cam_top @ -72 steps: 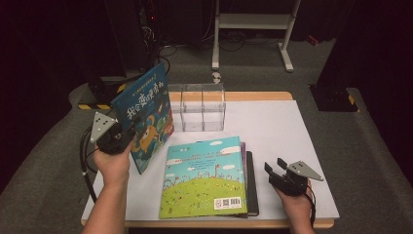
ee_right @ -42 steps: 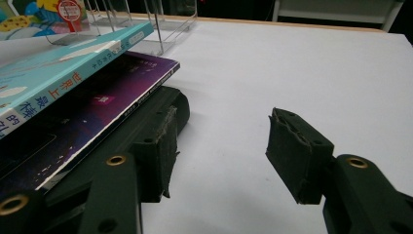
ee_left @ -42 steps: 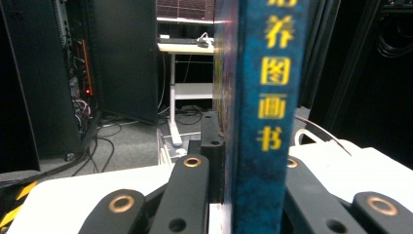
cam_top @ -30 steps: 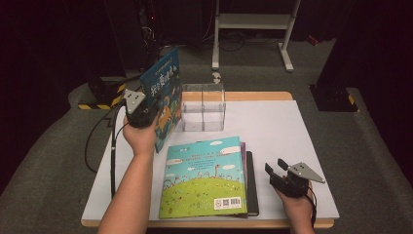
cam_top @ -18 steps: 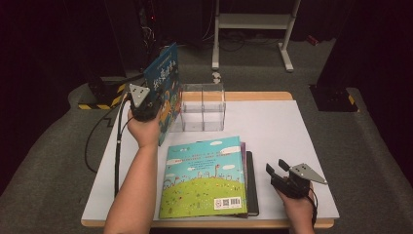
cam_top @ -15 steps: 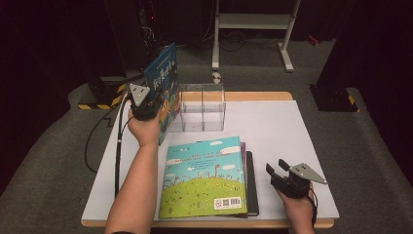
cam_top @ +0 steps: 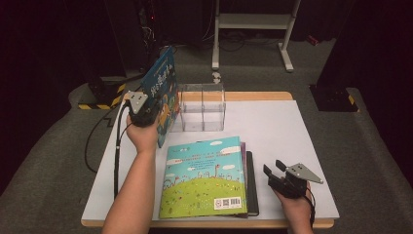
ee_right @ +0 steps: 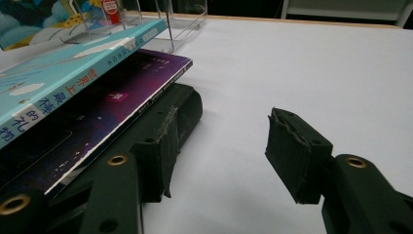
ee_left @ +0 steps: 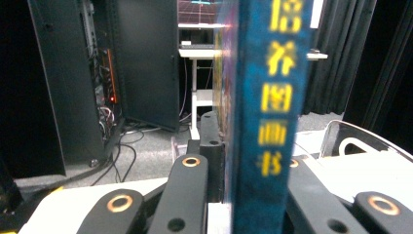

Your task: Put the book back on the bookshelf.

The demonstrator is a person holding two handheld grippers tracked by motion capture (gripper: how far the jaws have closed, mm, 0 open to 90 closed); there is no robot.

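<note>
My left gripper [cam_top: 144, 113] is shut on the lower edge of a blue picture book [cam_top: 163, 80] and holds it upright, just left of a clear acrylic book rack [cam_top: 202, 107]. In the left gripper view the book's spine [ee_left: 270, 122] with yellow characters stands between the jaws of my left gripper [ee_left: 253, 151]. A stack of books [cam_top: 204, 178] lies flat at the table's front, a green-and-blue cover on top. My right gripper [cam_top: 273, 166] rests open on the white table to the stack's right; its own view shows the right gripper [ee_right: 234, 122] with nothing between its fingers, beside the stack [ee_right: 73, 63].
The white table top [cam_top: 272, 122] has bare room behind and around the right hand. A black book [cam_top: 251, 180] sticks out under the stack. The left gripper's cable [cam_top: 117, 146] hangs along the forearm. Dark cabinets and a white stand are beyond the table.
The left hand has carried the blue book away from me and up, from the table's left side to the clear rack's left wall, turning it more edge-on. The right hand has stayed still.
</note>
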